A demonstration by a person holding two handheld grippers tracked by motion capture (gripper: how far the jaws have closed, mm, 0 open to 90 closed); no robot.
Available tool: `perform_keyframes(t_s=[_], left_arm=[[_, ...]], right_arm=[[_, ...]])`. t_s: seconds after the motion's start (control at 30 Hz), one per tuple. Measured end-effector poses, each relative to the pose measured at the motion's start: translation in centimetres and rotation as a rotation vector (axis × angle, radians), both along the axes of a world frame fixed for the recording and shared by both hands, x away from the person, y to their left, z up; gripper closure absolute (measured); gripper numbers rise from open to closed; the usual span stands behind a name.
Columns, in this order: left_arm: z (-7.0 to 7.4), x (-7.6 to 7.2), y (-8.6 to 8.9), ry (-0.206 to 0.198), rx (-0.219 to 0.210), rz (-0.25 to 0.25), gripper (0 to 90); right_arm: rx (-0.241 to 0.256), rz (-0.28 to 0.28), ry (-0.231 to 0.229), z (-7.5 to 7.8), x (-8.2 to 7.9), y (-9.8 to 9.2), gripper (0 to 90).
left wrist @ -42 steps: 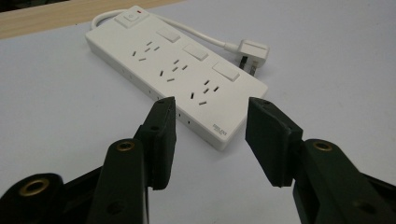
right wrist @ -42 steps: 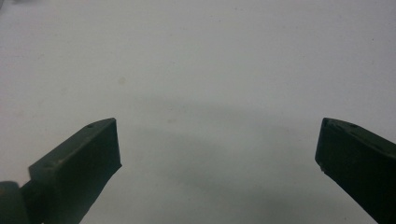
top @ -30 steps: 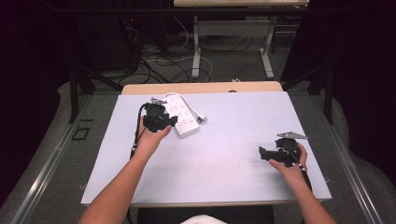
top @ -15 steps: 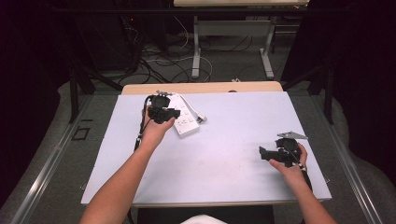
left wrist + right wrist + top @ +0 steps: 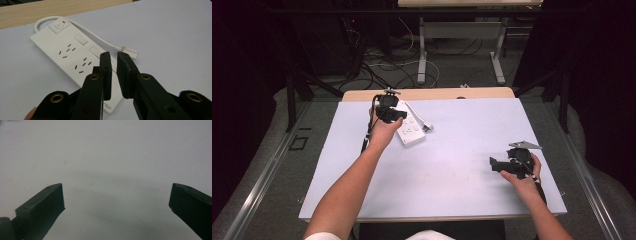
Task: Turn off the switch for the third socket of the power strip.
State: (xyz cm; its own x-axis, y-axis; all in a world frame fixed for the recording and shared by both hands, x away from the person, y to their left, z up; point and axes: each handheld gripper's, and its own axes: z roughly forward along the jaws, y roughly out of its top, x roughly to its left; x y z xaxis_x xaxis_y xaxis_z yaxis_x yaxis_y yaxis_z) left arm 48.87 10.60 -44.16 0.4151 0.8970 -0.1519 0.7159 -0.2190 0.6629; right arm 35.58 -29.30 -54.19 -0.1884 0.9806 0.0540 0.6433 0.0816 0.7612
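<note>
**Over the far-left tabletop: left tool above the power strip**

At about 11 o'clock on the pale tabletop (image 5: 452, 165) lies a white power strip (image 5: 411, 131), flat, face up. Long axis runs diagonally in the high view, from 11 o'clock (switch end, near the wooden far edge) down toward 5 o'clock. Its short white cord (image 5: 100, 40) loops off the switch end and runs alongside, ending in a small flat plug (image 5: 130, 52) just beside the strip at its 3 o'clock side.

Left tool (image 5: 391, 114): held over the strip's far end. In the left gripper view the left tool (image 5: 113, 62) has its jaws nearly pressed together, a thin slit between them, nothing pinched. Strip sits directly ahead of and under the tips, stretching away toward 11 o'clock in that view; power button with red lamp (image 5: 59, 25) at the far end, two socket groups nearer. Cannot tell whether the tips touch the casing or hang just above it.

Right tool (image 5: 508, 165): near 4 o'clock on the tabletop, well apart from the strip. Jaws spread wide in the right gripper view, bare surface between them.

Judgement: left hand is much the nearer. Next move likely turns on the jaws meeting the strip across its narrow width, not along its length; they would need to spread first.
</note>
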Motion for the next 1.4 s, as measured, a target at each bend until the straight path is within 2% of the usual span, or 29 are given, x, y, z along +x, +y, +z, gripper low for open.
perform_keyframes(t_s=[0.47,1.03,1.4], left_arm=[[-1.4,2.2,-0.8,0.046,-0.023,0.043,90.0],[-3.7,3.8,-1.2,0.102,-0.012,0.038,90.0],[-5.4,4.6,-2.1,0.15,-0.004,0.036,90.0]], right_arm=[[0.004,-0.001,0.003,-0.1,0.1,-0.1,0.0],[0.003,0.004,0.006,-0.3,0.3,0.0,0.0],[0.003,0.005,0.008,-0.4,0.3,0.0,0.0]])
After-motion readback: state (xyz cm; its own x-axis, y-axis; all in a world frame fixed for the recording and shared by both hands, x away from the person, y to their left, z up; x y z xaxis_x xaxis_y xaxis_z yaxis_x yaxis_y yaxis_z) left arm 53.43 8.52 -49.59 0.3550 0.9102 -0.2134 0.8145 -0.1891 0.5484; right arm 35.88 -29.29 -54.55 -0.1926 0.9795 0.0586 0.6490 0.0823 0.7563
